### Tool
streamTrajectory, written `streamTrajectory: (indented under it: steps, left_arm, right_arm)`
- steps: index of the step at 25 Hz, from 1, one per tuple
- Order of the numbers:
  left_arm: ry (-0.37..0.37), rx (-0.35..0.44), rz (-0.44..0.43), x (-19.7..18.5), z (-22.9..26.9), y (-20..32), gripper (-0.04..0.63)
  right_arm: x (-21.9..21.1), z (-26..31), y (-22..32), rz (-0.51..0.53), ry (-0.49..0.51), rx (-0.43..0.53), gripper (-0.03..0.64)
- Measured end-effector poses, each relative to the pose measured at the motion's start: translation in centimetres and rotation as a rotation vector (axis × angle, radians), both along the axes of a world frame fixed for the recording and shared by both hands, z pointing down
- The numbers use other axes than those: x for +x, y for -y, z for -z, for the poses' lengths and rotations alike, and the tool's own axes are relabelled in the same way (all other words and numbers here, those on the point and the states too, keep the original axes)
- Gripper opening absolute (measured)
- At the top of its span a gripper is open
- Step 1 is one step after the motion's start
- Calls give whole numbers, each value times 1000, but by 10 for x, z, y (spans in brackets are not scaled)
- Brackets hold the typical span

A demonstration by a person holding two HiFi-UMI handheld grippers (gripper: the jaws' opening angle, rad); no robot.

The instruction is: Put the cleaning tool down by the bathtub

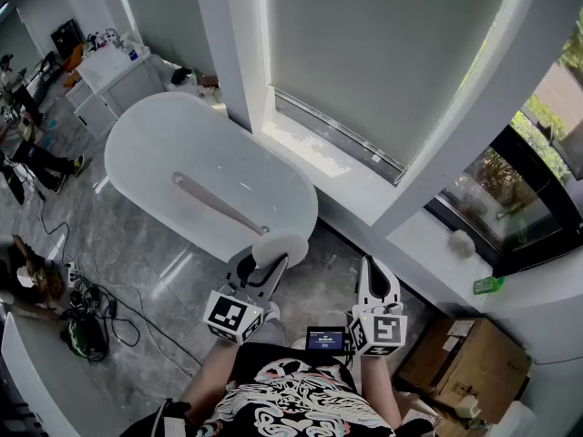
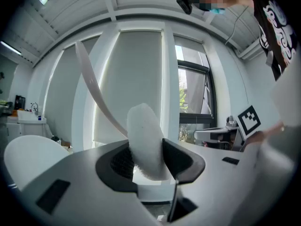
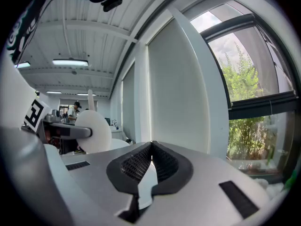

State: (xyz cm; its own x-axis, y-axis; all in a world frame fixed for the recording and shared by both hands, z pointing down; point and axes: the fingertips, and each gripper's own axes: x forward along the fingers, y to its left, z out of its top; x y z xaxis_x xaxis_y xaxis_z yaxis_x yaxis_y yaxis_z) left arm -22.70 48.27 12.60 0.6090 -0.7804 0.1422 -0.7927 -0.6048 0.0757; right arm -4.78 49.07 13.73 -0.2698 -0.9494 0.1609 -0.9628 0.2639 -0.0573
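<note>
Head view takes in a tall roller blind [image 1: 383, 53] over a white window sill [image 1: 364, 198], and below it a grey marble floor [image 1: 146, 271] with a white oval bathtub [image 1: 137, 130] standing just beside the sill. A cardboard box [image 1: 465, 353] sits on the floor at the right, well apart from the tub.

The cleaning tool [image 1: 219, 206] is a long pale handle with a round white pad at one end. Its handle reaches out over the inside of the bathtub, and whether it touches the tub cannot be made out. The pad end sits just past the tub's near rim, in the left gripper [image 1: 271, 264].

Left gripper view shows the 2 jaws of the left gripper [image 2: 146, 149] pinching the fluffy pad [image 2: 143, 135] from both sides, black pads pressed into it, while the handle [image 2: 94, 91] curves up and away to the left.

The right gripper [image 1: 374, 267] is held level beside the left one, pointing at the sill, apart from the tool. Right gripper view shows the right gripper [image 3: 150, 150] with its 2 jaws pressed together and nothing between them
</note>
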Motion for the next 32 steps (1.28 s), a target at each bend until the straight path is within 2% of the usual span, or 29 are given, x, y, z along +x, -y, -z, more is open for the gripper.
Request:
streamTrajectory:
  steps: [3, 8, 16, 19, 26, 32]
  left_arm:
    - [-39, 53, 18, 1, 16, -10, 173]
    - [-39, 91, 32, -2, 26, -42, 173]
    - [-44, 112, 31, 9, 36, -63, 173]
    - [-59, 102, 39, 14, 36, -66, 173]
    - [-52, 103, 24, 36, 29, -58, 173]
    - [-43, 95, 16, 53, 23, -20, 173]
  right_arm:
    - [0, 2, -9, 6, -23, 19, 26]
    - [-8, 6, -37, 28, -25, 45, 26]
    - [6, 30, -57, 2, 18, 127, 26]
    - [16, 28, -62, -10, 26, 114, 26]
    - [44, 20, -62, -47, 18, 107, 28]
    - [62, 14, -36, -57, 8, 93, 26]
